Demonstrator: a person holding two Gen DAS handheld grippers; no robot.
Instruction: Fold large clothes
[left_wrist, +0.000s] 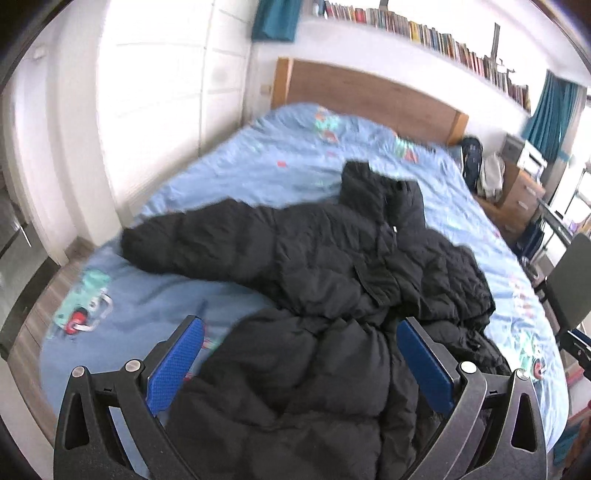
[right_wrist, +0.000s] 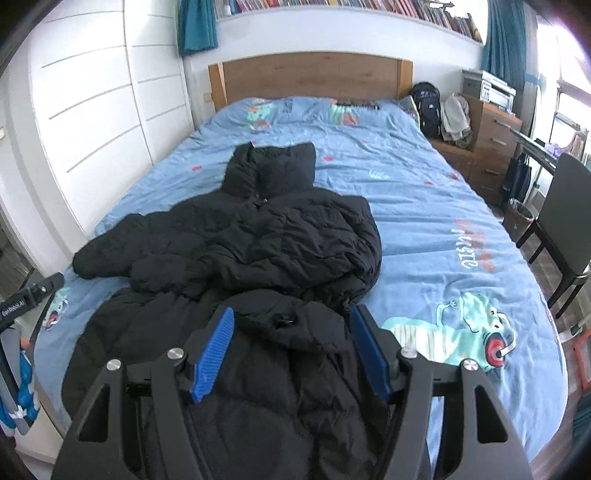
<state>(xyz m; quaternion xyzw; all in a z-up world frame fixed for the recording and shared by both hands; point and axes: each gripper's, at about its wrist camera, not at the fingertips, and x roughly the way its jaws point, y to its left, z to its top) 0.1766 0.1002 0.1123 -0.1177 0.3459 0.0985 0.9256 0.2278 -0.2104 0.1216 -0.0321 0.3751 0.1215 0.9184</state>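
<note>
Plainly, the black puffer jacket (right_wrist: 236, 243) lies in a rumpled heap across the centre and lower half of both views, spread on the blue printed bedspread (right_wrist: 424, 206), with its hood (right_wrist: 273, 166) pointing toward the wooden headboard (right_wrist: 310, 74) at the top of the frame and one sleeve (left_wrist: 192, 240) stretched toward the left edge. Both claws are released: the left gripper (left_wrist: 301, 332) hangs with its blue pads wide apart over the near hem, and the right gripper (right_wrist: 291, 323) likewise stands spread above a bunched fold at lower centre, neither pinching any cloth. The main risk, as I judge it, is the fabric itself: it is thick, slippery and quilted, so a bite taken on a puffed ridge could catch only the top layer or slide off as it is lifted. Because the right side of the jacket is already doubled over itself, a grab there may drag several layers at once and worsen the tangle. The left wrist view is blurred, so exact aim on the hem is uncertain.
</note>
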